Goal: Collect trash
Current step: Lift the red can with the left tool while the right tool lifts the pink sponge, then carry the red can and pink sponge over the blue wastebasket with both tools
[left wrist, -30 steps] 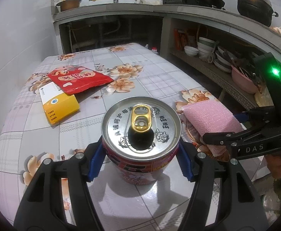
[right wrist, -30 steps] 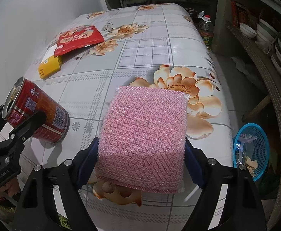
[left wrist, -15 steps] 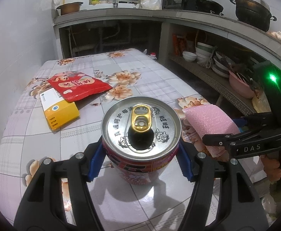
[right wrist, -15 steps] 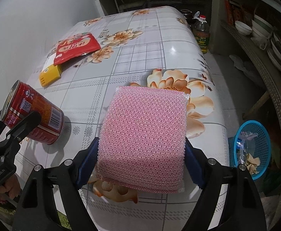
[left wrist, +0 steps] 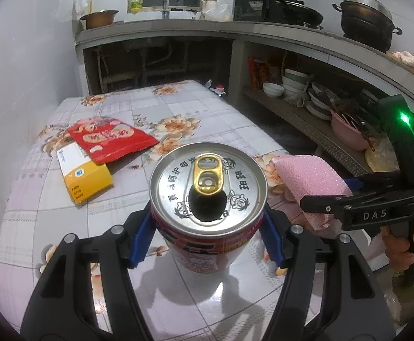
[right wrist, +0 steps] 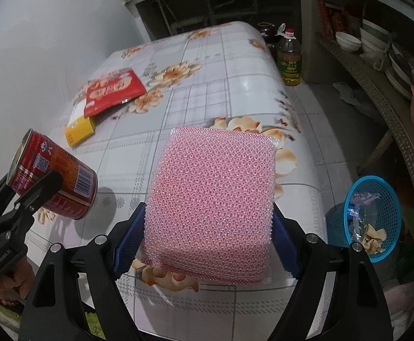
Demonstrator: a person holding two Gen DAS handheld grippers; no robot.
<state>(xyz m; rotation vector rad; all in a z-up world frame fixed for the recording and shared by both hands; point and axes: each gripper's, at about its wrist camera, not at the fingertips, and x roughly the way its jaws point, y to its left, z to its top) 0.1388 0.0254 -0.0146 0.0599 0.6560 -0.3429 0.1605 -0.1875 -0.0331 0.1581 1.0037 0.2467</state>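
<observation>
My left gripper (left wrist: 207, 244) is shut on a red drink can (left wrist: 208, 196) with an opened silver top, held just above the flowered tablecloth (left wrist: 178, 108). The same can (right wrist: 56, 177) shows at the left of the right wrist view, clear of the table. My right gripper (right wrist: 208, 244) is shut on a pink mesh scouring pad (right wrist: 212, 199), lifted over the table's near right part. That pad (left wrist: 309, 179) appears to the right of the can in the left wrist view. A blue mesh basket (right wrist: 363, 216) with scraps inside stands on the floor to the right of the table.
A red snack packet (left wrist: 110, 139) and a yellow-and-white box (left wrist: 85, 176) lie at the table's left. A bottle of oil (right wrist: 289, 56) stands on the floor past the far corner. Shelves with bowls (left wrist: 292, 85) run along the right; a white wall is on the left.
Both grippers have risen a little with their loads; the can and pad sit higher over the table. The right gripper has drifted, so the blue basket shows more fully.
</observation>
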